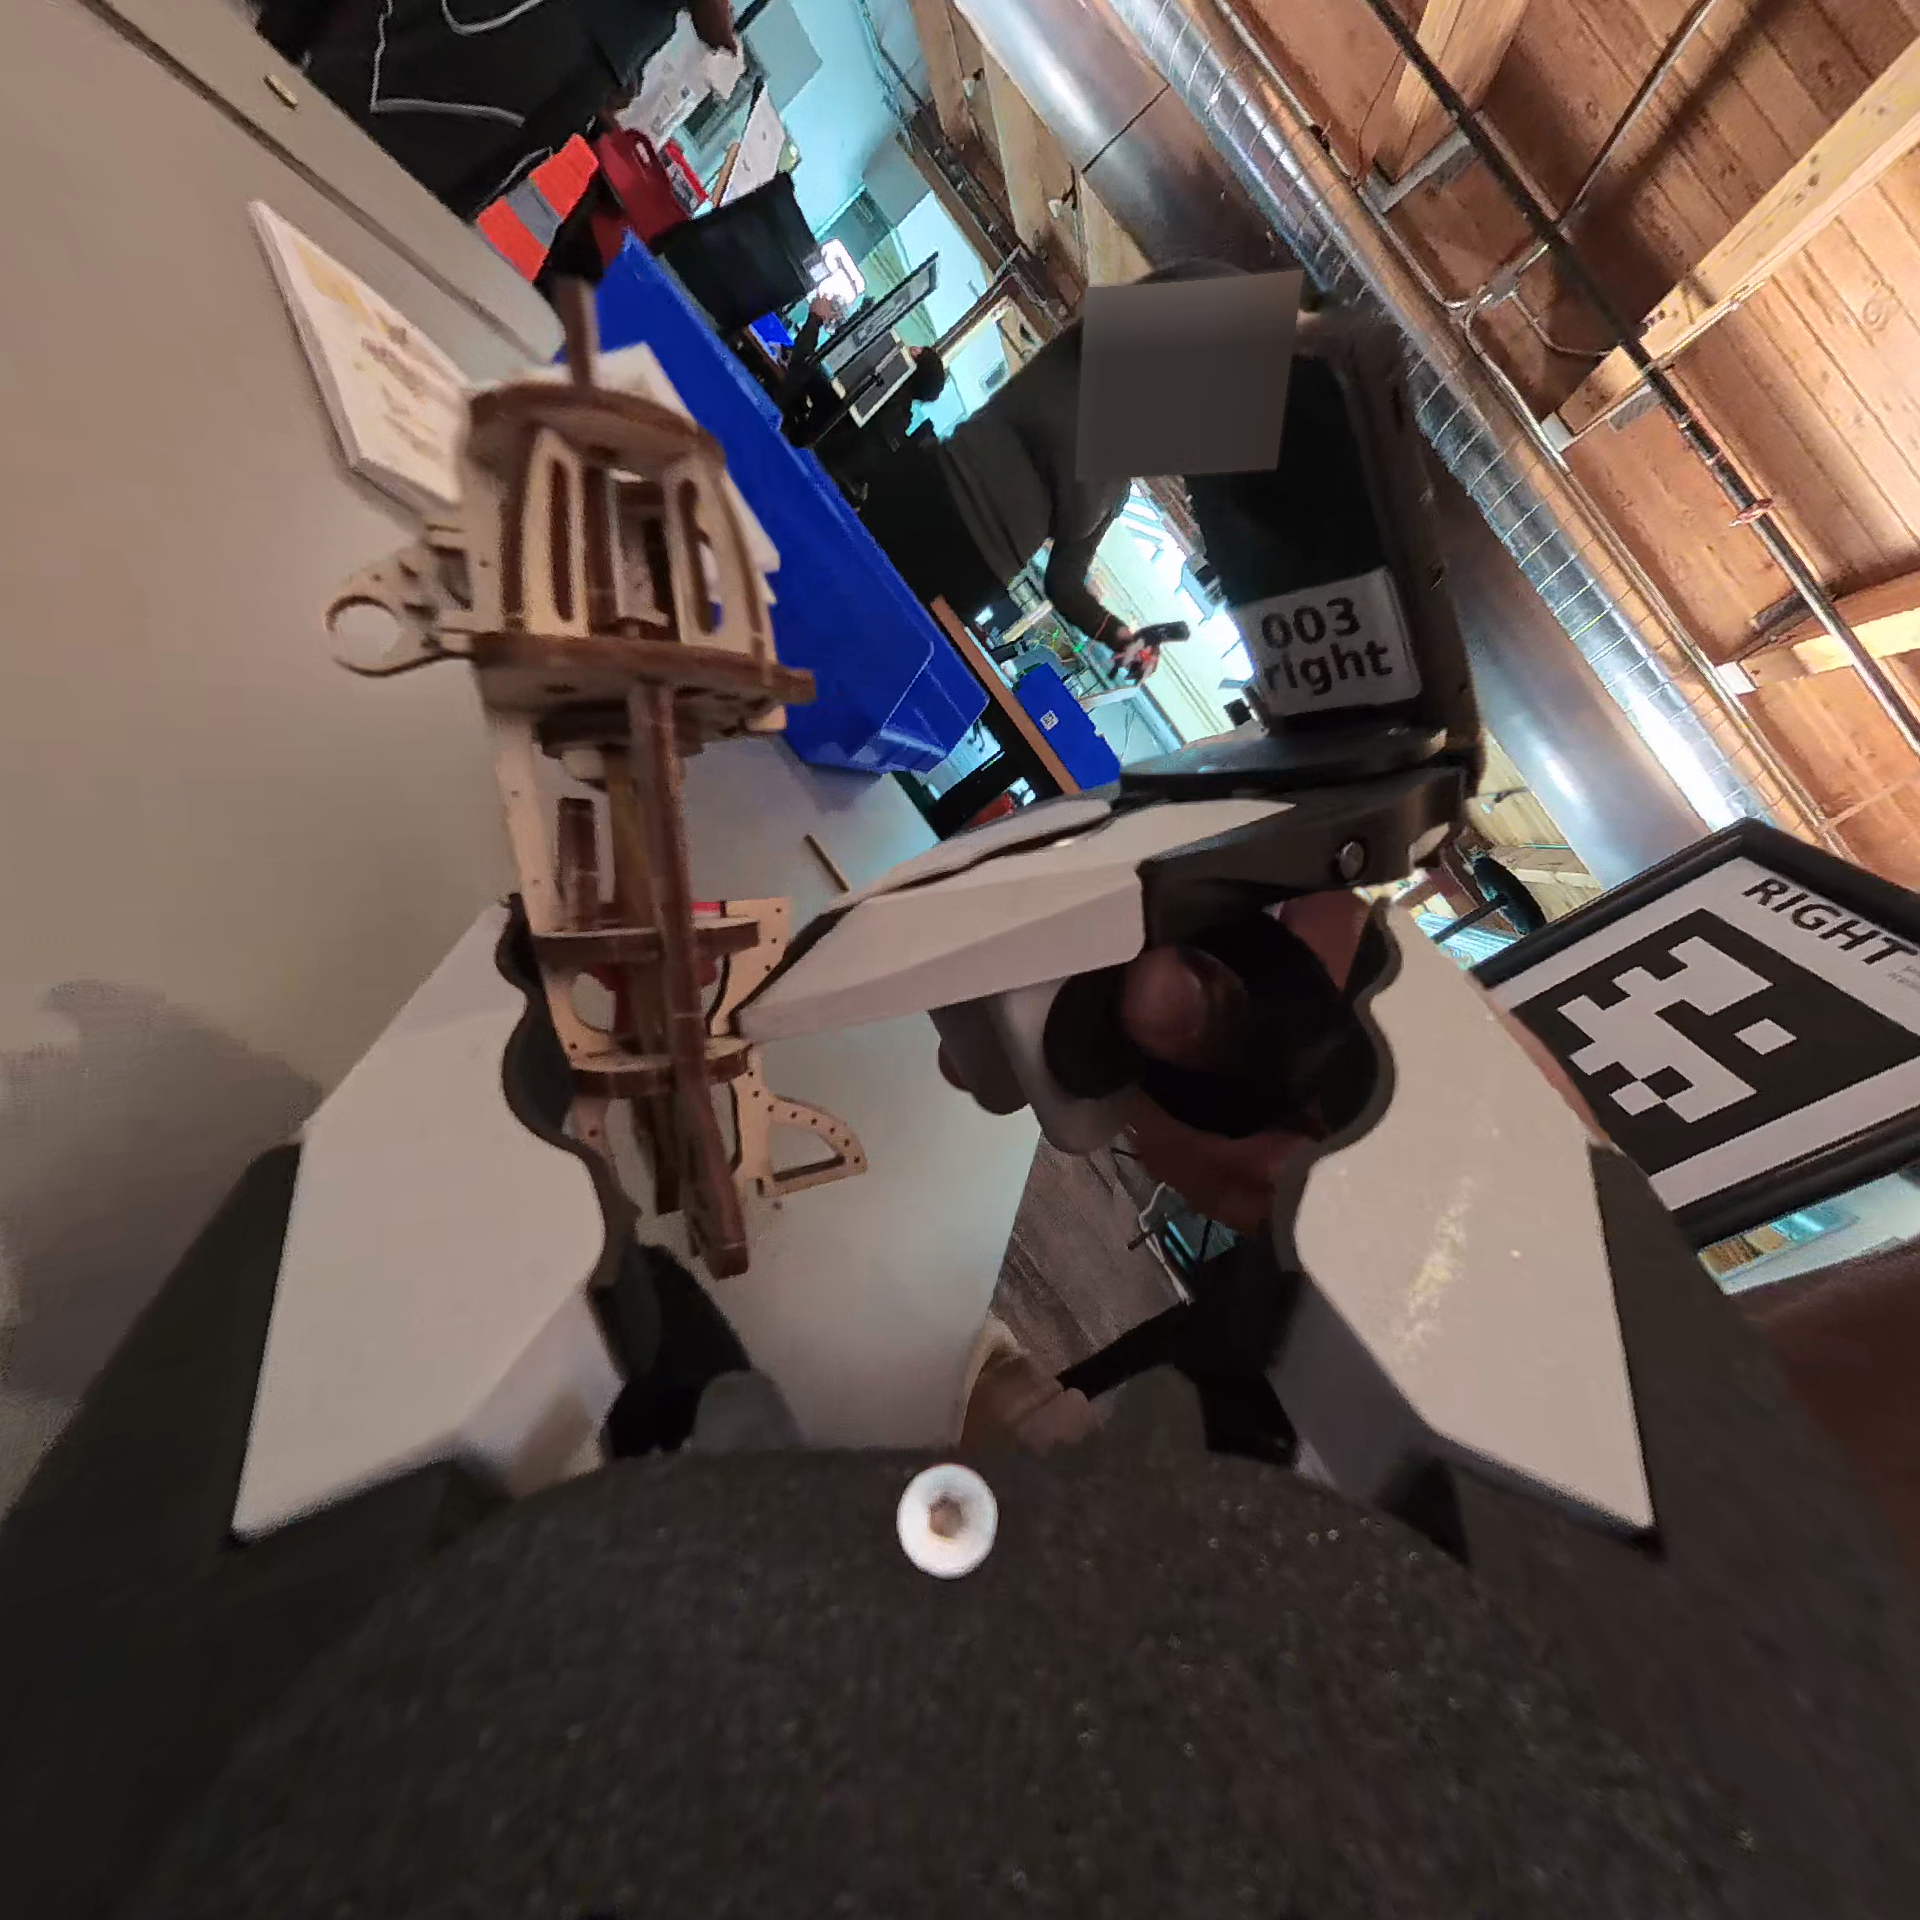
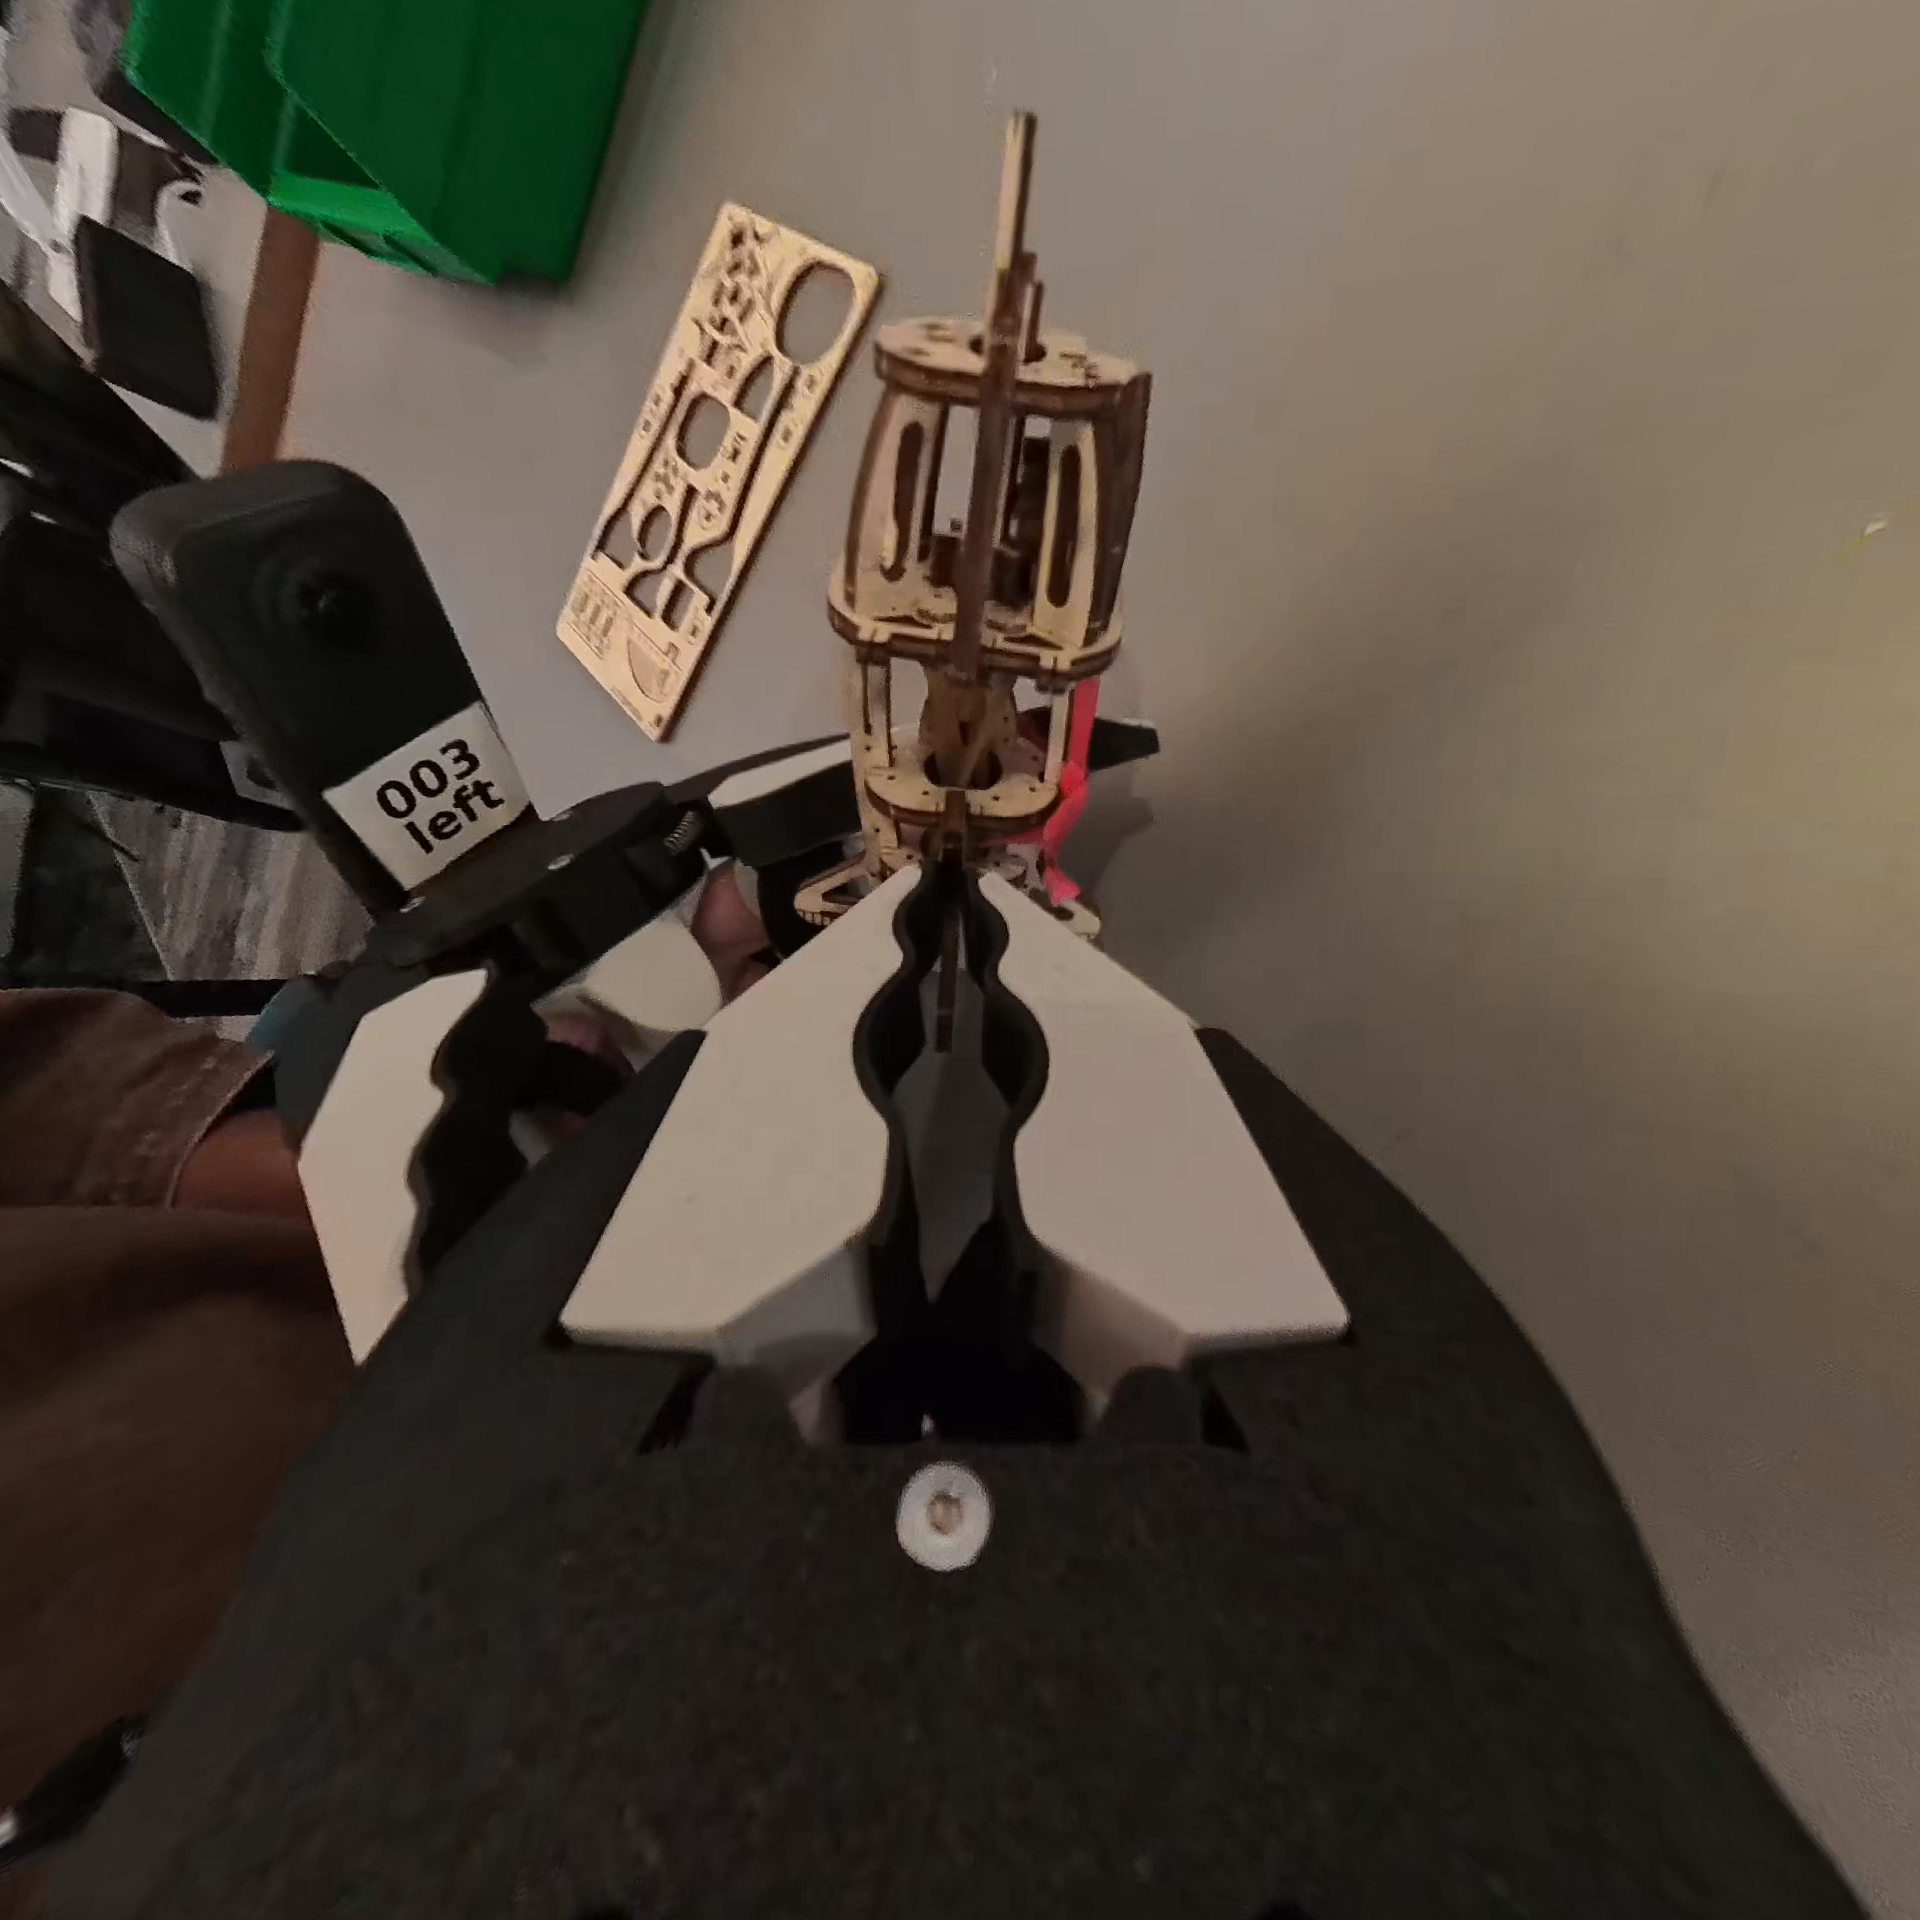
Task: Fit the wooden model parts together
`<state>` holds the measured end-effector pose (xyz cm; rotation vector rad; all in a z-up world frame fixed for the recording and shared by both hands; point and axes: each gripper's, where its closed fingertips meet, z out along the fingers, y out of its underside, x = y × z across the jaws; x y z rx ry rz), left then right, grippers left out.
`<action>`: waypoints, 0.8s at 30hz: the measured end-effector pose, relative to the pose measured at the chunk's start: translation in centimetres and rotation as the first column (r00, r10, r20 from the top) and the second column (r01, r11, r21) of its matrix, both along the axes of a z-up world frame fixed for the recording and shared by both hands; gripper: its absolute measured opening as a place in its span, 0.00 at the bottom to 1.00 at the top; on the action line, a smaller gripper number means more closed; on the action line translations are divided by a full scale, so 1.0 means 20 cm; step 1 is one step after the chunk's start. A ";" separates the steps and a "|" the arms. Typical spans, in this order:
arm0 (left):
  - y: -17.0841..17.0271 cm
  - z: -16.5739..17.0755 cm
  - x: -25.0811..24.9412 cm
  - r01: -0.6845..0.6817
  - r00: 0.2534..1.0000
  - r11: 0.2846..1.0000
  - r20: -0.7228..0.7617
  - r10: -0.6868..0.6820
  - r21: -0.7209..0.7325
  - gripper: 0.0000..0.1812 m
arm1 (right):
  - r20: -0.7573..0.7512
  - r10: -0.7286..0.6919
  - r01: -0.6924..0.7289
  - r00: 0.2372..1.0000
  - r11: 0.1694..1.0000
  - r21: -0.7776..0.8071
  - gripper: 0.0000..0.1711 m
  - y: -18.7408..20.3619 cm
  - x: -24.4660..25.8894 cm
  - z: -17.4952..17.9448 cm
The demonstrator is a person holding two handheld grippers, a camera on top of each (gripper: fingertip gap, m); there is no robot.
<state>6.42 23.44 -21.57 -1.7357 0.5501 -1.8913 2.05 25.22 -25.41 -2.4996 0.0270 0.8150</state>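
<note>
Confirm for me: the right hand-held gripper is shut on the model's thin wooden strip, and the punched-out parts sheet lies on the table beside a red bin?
Not quite: the bin is green, not red, as the right wrist view shows. The rest holds: the right hand-held gripper is shut on the thin wooden strip at the model's near end, and the punched-out parts sheet lies on the table beside that bin.

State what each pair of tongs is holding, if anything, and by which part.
The right tongs pinch the wooden model by the lower end of its thin central strip. The left tongs are wide open, one finger beside the model.
</note>
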 end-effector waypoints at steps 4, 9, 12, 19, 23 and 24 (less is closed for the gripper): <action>-0.01 -0.03 0.01 0.011 1.000 0.999 -0.014 -0.012 -0.044 0.84 | 0.031 0.017 -0.015 0.999 0.999 -0.051 0.02 0.00 0.00 -0.03; -0.04 -0.07 0.03 0.048 0.997 0.997 -0.059 -0.051 -0.056 0.87 | 0.069 0.054 -0.045 0.996 0.991 -0.125 0.02 -0.01 0.01 -0.06; -0.05 -0.09 0.04 0.066 0.995 0.994 -0.075 -0.073 -0.092 0.87 | 0.079 0.082 -0.065 0.994 0.979 -0.192 0.01 -0.02 0.02 -0.08; -0.04 -0.12 0.05 0.090 0.988 0.990 -0.118 -0.103 -0.108 0.84 | 0.109 0.249 -0.196 0.962 0.913 -0.357 0.01 -0.04 0.06 -0.13; -0.02 -0.12 0.03 0.109 0.981 0.982 -0.142 -0.131 -0.155 0.83 | 0.130 0.311 -0.251 0.942 0.905 -0.343 0.01 -0.02 0.05 -0.12; -0.03 -0.13 0.03 0.130 0.974 0.979 -0.167 -0.156 -0.158 0.83 | 0.136 0.322 -0.261 0.937 0.904 -0.339 0.01 -0.02 0.06 -0.12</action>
